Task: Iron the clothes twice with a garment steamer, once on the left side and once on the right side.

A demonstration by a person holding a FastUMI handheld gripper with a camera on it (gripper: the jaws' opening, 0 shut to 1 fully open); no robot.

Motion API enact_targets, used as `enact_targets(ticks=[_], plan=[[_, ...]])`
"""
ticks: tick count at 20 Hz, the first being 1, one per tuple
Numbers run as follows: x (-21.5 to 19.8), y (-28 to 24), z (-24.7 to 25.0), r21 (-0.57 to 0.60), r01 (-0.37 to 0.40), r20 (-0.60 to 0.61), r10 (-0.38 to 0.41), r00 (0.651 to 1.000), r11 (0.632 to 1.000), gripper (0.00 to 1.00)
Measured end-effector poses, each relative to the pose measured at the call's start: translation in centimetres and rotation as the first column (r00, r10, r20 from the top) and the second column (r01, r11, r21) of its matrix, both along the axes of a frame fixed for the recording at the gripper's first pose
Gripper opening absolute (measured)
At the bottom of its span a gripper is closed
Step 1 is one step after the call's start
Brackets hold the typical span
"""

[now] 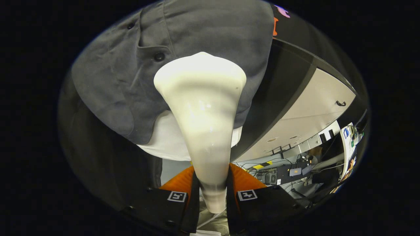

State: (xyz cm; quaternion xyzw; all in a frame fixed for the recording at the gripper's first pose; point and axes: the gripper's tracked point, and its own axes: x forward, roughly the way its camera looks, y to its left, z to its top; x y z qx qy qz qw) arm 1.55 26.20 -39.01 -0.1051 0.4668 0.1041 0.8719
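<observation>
Shirt [197,39] first, since it's taking up most of what's ahead: a dark grey button-up hanging in front of the booth wall, with a white layer [167,141] peeking out under its hem. Looks to me like one of the two ironing passes is happening, though I can't tell which. The cream steamer [201,108] is sticking out past the fingers with its wide head sitting over the lower middle of the fabric; whether it's actually touching, can't say. Next move is probably sliding the head along one side while keeping it flat. The tool [211,193] is clamping the steamer's narrow handle, both fingers pressing on it.
</observation>
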Motion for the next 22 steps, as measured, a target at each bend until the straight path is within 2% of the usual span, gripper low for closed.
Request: enact_targets(ticks=[9,18,22], plan=[[-0.1,2.6,9.9,0.066,-0.021,0.139,0.011,0.99,0.998,0.42],[1.2,4.8,18.5,0.099,-0.07,0.278,0.04,0.96,0.993,0.43],[1.1,7.8,22.5,0.114,-0.116,0.34,0.071,0.938,0.987,0.42]])
